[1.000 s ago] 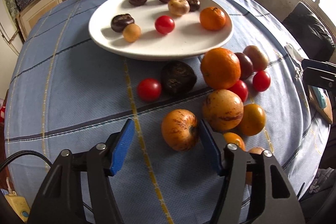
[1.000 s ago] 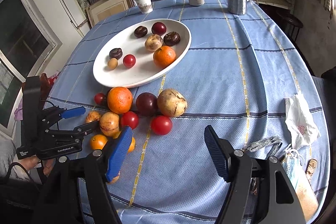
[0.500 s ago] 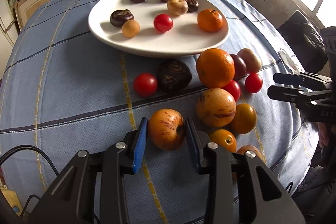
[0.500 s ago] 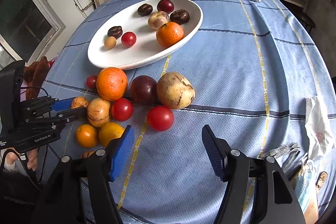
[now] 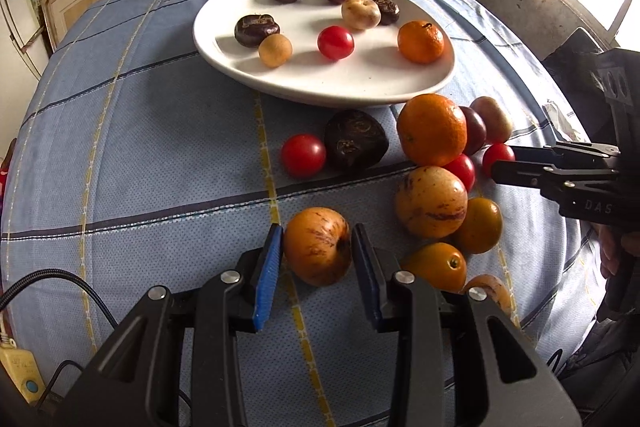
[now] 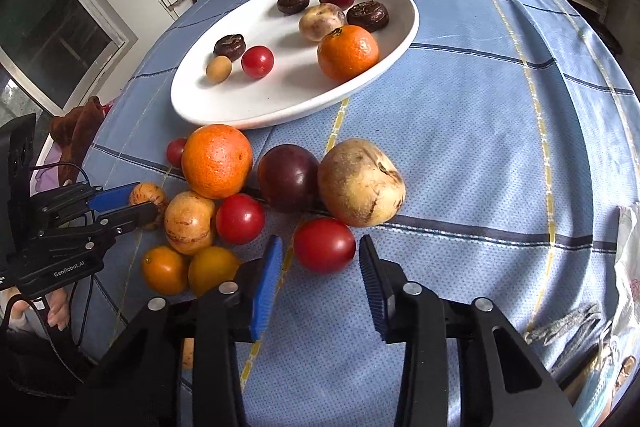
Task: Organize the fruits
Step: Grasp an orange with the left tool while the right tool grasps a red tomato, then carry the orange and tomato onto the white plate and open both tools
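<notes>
Left gripper (image 5: 317,247) clamps streaked fruit (image 5: 318,246), stem end probably right

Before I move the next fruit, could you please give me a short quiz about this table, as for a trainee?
1. How many fruits lie on the plate? A) six B) eight C) ten
2. True or false: two oranges are on the plate.
3. What is between the pads of the left gripper?

Key
1. B
2. False: only one orange lies there; a bigger one is on the cloth.
3. The striped fruit, gripped on both sides.
</notes>
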Demonstrator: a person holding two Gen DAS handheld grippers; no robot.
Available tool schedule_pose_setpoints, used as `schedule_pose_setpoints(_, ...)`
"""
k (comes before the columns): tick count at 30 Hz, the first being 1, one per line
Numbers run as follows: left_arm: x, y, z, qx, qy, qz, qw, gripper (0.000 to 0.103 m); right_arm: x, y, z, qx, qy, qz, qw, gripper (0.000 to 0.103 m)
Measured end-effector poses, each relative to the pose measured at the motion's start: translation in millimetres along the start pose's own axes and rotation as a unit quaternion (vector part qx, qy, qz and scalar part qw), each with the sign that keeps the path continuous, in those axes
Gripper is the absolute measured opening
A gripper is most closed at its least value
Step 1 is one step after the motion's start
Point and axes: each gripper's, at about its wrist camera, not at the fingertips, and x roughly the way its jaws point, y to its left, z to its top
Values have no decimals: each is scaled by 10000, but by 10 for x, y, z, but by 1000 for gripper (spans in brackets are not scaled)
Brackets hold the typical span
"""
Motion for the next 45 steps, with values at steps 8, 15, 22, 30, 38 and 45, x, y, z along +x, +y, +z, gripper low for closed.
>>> schedule_pose_setpoints(8,104,-22,27,8,139,-199,9997,35,-30,23,-51,-47,-3,-41,10000,31)
schedule_pose_setpoints(15,88,-32,63,-15,48,-431,9991,31,-248,-16,-130,143,-213,-95,9996,31)
schedule_pose_setpoints(22,-134,98,205,-181,-305,-375,9987,30,-492,43,-96,118,-544,-233,9982,31)
schedule_pose_setpoints(30,-262,269,793,-217,-770,-92,9968,30,-558,195,421,-173,-850,-84,9962,31)
schedule_pose_setpoints(38,-108,388,1238,-209,-831,37,9963,30,-283,414,801,-481,-776,78,9958,31)
schedule_pose_setpoints(45,208,541,1624,-271,-702,60,9971,30,6,389,995,-475,-609,173,9969,31)
